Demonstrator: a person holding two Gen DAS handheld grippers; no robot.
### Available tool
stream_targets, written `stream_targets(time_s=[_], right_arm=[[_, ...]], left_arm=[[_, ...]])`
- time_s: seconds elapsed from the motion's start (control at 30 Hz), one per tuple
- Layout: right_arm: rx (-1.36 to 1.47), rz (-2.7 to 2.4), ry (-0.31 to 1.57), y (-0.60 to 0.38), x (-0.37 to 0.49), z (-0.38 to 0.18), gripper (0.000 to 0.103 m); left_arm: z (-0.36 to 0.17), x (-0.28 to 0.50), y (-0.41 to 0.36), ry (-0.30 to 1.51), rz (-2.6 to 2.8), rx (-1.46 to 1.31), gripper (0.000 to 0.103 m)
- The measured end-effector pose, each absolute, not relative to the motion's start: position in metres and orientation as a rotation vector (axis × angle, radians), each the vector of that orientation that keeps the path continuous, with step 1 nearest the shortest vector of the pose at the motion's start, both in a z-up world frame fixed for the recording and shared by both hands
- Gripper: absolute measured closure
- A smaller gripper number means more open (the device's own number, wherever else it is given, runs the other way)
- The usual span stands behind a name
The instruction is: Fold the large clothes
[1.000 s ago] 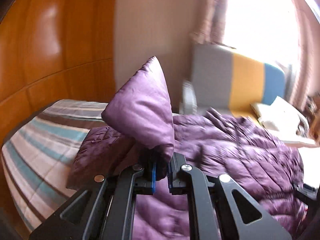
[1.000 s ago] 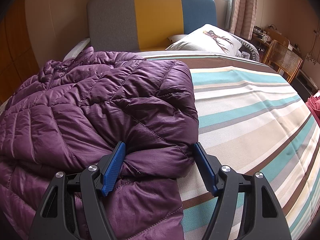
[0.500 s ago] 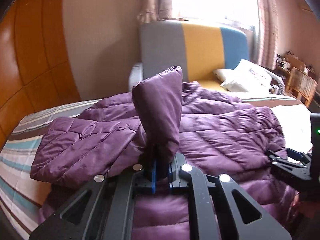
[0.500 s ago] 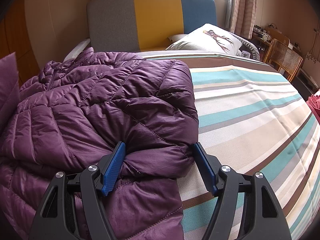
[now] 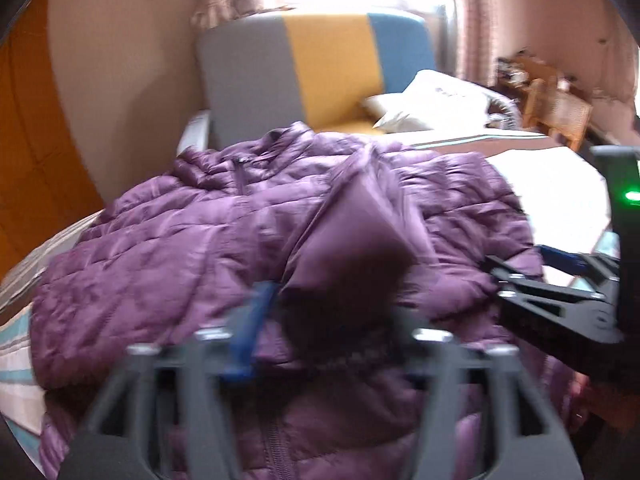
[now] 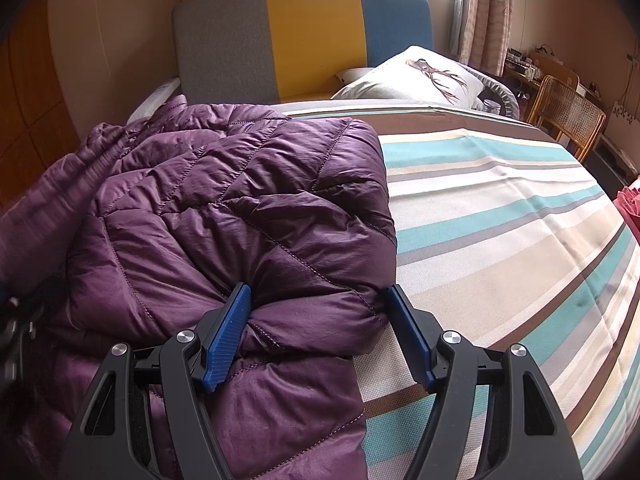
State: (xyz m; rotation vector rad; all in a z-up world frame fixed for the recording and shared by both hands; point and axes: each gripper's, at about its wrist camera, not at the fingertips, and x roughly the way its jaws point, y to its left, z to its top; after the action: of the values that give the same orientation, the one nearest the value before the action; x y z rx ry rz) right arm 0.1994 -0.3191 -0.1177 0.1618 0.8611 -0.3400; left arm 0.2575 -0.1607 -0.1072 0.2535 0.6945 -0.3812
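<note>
Purple quilted puffer jacket [image 6: 224, 216] lies spread across the near left part of my bed, its shiny nylon shell stitched into diagonal puffy panels, the collar end toward the headboard [image 6: 304, 36]. It rests on a woven bedspread [image 6: 500, 240] striped in teal, beige, white and brown.

My right gripper [image 6: 320, 320] stands wide, its ribbed blue pads on either side of a rolled, padded fold at the jacket's edge. The left pad touches the fabric; at the right pad I cannot tell whether it presses, so I read this as an open straddle rather than a grip.

My left gripper [image 5: 332, 320] is badly blurred in its own view. Its jaws have just been opening and now stand wide; the sleeve [image 5: 360, 240], a smooth tapering tube with a dark cuff opening, sits between them and leans across the jacket's chest, with the left blue pad clear of it. The right gripper's black frame [image 5: 560, 304] shows at that view's right edge, with a green light above it.

Behind, the upholstered headboard has grey, yellow and blue panels, a white pillow [image 6: 420, 76] printed with a stag lies below it, and a cane-backed chair [image 6: 568, 116] stands beside the bed.
</note>
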Motion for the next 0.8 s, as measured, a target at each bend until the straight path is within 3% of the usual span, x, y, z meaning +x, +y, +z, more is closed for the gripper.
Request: stream_targets(time_s=[0.2, 0.47, 0.6, 0.67, 0.73, 0.8], right_arm=[[0.164, -0.339, 0.86, -0.319, 0.2, -0.118, 0.034], [0.132, -0.302, 0.775, -0.307, 0.191, -0.097, 0.034], [0.157, -0.191, 0.716, -0.283, 0.191, -0.071, 0.034], [0.176, -0.107, 0.708, -0.263, 0.2, -0.061, 0.043], [0.153, -0.021, 0.731, -0.236, 0.216, -0.059, 0.063], [0.133, 0.056, 0.762, -0.211, 0.231, -0.063, 0.072]], left_arm=[[-0.088, 0.23, -0.133, 0.63, -0.4, 0.185, 0.024], [-0.08, 0.229, -0.022, 0.596, -0.168, -0.011, 0.024], [-0.093, 0.249, 0.025, 0.658, -0.02, -0.096, 0.03], [-0.102, 0.257, 0.041, 0.693, -0.004, -0.168, 0.03], [-0.11, 0.259, 0.045, 0.708, -0.006, -0.188, 0.03], [-0.115, 0.259, 0.043, 0.711, -0.016, -0.178, 0.029]])
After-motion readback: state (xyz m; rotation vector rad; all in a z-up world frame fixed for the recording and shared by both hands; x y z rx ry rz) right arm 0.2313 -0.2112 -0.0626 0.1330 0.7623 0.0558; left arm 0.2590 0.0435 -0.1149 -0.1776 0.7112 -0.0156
